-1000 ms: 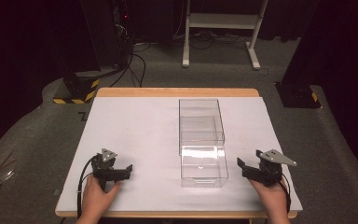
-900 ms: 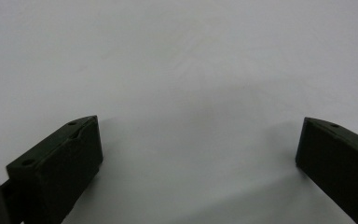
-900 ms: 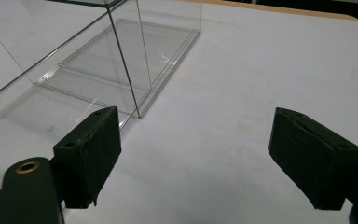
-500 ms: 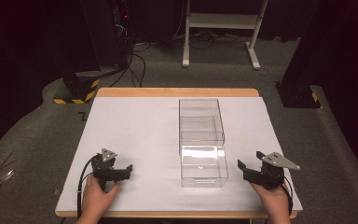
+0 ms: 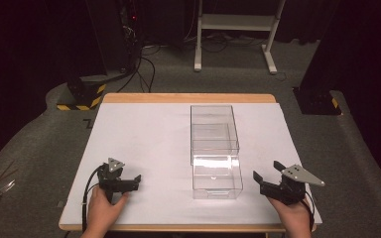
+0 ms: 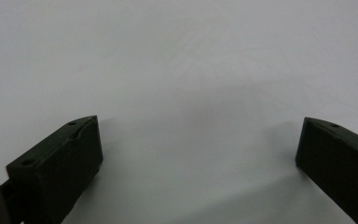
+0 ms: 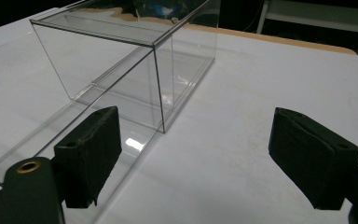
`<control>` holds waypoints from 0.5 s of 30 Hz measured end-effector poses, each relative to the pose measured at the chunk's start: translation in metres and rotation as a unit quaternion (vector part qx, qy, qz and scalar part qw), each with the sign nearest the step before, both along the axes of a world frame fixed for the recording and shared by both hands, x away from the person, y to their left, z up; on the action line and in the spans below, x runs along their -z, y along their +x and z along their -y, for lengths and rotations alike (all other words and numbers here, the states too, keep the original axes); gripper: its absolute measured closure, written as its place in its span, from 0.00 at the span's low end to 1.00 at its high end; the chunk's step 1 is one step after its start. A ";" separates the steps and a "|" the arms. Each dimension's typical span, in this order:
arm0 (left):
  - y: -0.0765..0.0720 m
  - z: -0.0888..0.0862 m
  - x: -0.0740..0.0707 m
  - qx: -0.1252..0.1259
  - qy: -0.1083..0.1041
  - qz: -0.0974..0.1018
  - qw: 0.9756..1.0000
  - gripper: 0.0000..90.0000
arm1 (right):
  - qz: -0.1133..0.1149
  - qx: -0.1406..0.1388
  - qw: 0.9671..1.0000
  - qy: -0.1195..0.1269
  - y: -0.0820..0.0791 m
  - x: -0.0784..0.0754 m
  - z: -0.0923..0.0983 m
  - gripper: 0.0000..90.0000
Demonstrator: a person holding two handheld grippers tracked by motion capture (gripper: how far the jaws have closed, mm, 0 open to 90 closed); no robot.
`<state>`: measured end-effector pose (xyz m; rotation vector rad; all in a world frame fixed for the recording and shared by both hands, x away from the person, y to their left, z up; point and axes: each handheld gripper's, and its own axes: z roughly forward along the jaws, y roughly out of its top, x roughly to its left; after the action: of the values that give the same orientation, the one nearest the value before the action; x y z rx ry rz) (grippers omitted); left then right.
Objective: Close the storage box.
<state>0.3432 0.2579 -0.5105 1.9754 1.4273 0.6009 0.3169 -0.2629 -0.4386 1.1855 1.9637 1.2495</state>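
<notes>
I held my right gripper (image 5: pixel 265 177) just beside the clear plastic box (image 5: pixel 214 148), off its near right corner, and my jaws stood wide apart with nothing between them; in the right gripper view (image 7: pixel 214 158) the box (image 7: pixel 121 70) rose ahead and to the left, its near drawer part slid out toward me so that one of my jaws lay in front of its low wall. The box itself stood upright on the white table top (image 5: pixel 144 134), its long side running away from me, the taller sleeve at the far end and the open drawer at the near end. My left gripper (image 5: pixel 135 179) rested well apart from the box, off its near left side, close to the table's near edge, with my hand (image 5: pixel 103 210) behind it. In the left gripper view (image 6: pixel 196 154) its jaws were spread wide too, holding nothing, low over the bare white surface (image 6: pixel 177 70).
</notes>
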 end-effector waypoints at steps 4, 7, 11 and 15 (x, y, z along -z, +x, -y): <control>0.000 0.000 0.000 0.000 0.000 0.000 1.000 0.01 | 0.000 -0.004 1.000 0.003 -0.002 -0.001 -0.002 0.19; 0.000 0.000 0.000 0.000 0.000 0.000 1.000 0.01 | 0.001 -0.009 1.000 0.009 -0.005 -0.002 -0.003 0.19; 0.000 0.000 0.000 0.000 0.000 0.000 1.000 0.01 | 0.000 -0.018 1.000 0.011 -0.007 -0.002 -0.007 0.19; 0.000 0.000 0.000 0.000 0.000 0.000 1.000 0.01 | 0.000 -0.027 0.999 0.017 -0.010 -0.003 -0.011 0.19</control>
<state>0.3433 0.2580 -0.5105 1.9761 1.4270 0.5999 0.3069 -0.2522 -0.4357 1.1560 1.9936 1.3149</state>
